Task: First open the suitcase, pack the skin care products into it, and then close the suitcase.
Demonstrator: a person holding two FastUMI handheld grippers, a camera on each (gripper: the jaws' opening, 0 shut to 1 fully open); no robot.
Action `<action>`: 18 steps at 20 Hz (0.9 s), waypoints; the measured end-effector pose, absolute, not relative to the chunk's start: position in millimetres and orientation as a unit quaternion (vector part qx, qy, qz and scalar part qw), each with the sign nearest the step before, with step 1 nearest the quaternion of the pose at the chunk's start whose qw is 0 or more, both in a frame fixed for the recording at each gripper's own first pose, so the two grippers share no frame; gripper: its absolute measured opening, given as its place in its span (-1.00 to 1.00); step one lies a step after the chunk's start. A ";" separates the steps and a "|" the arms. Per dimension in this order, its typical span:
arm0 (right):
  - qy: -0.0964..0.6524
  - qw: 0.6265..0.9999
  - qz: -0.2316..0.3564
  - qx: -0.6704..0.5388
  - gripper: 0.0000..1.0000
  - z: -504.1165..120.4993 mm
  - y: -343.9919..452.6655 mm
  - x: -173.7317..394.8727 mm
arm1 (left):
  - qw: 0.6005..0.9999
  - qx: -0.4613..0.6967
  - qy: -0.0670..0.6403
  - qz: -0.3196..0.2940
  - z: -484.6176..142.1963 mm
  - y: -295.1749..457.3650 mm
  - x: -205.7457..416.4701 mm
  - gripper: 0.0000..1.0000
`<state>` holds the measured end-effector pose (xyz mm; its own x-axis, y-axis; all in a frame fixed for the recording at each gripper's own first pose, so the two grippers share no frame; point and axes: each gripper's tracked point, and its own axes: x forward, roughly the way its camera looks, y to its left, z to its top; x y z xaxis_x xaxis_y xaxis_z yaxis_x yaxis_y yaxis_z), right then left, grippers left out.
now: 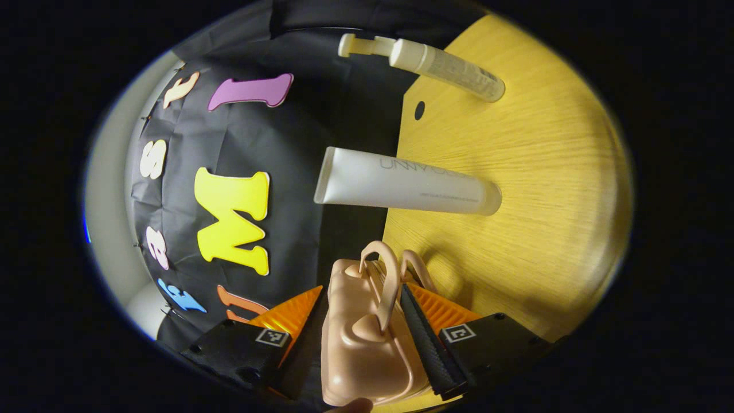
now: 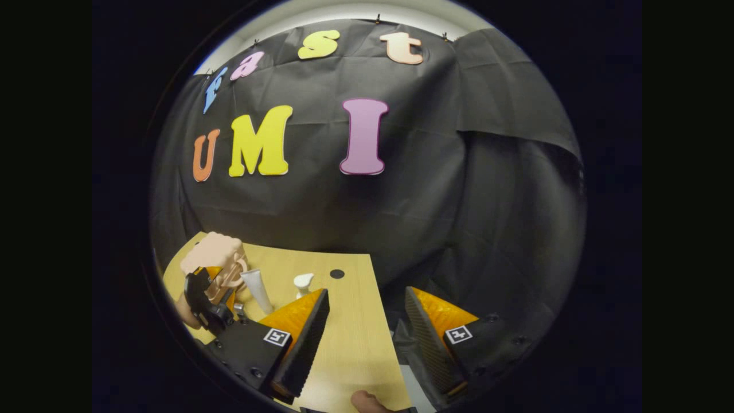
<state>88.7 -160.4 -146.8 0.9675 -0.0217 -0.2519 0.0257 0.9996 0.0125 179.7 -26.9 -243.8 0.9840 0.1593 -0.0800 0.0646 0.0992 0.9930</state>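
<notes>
A small peach-pink suitcase [image 1: 358, 344] with two loop handles sits closed between the fingers of my left gripper [image 1: 364, 298], which is shut on its sides. The left gripper view is turned sideways, so the table stands at the right. Beyond the case a white tube [image 1: 401, 183] and a white pump bottle [image 1: 447, 64] stand on the wooden table [image 1: 545, 189]. In the right gripper view the suitcase [image 2: 215, 251] shows at far left, held tilted above the table, with the tube [image 2: 256, 289] and pump bottle [image 2: 303, 281] beside it. My right gripper [image 2: 367, 295] is open and holds nothing, over the table's right edge.
The table [image 2: 350, 344] has a small round hole [image 2: 337, 273] near its back edge. Black cloth wall rises directly behind the table. A fingertip [image 2: 367, 401] shows at the bottom of the right gripper view. The table's right edge drops off under the right finger.
</notes>
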 end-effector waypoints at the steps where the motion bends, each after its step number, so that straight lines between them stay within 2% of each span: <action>1: 0.121 0.993 -0.013 0.001 0.58 -144.4 -162.3 87.5 | 0.728 0.680 0.083 0.031 -244.8 -27.5 182.2 0.56; 5: 0.098 0.995 -0.001 -0.021 0.58 -130.4 -147.0 80.3 | 0.711 0.696 0.097 0.021 -255.4 -29.1 187.8 0.14; 7: 0.097 0.995 -0.006 -0.030 0.58 -128.8 -139.8 77.7 | 0.701 0.702 0.124 0.011 -266.0 -22.9 186.8 -0.12; 8: 0.095 0.995 -0.009 -0.032 0.58 -125.8 -135.1 75.1 | 0.697 0.705 0.129 0.010 -266.9 -20.3 188.2 -0.35; 11: 0.092 0.995 -0.014 -0.032 0.58 -119.6 -118.8 62.9 | 0.703 0.699 0.133 0.002 -262.6 -18.2 191.2 -0.68; 14: 0.094 0.995 -0.026 -0.034 0.58 -115.1 -106.7 56.0 | 0.720 0.680 0.137 0.000 -256.5 -18.3 190.5 -0.85; 18: 0.084 0.995 -0.042 -0.028 0.58 -99.4 -92.2 49.2 | 0.755 0.639 0.146 -0.005 -238.5 -8.8 186.1 -0.94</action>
<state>49.2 -92.2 -99.4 0.9822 -0.0887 -0.1654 0.0792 0.9949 -0.0628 186.1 -8.8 -238.5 0.9575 0.1781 -0.2267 0.1943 0.1822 0.9639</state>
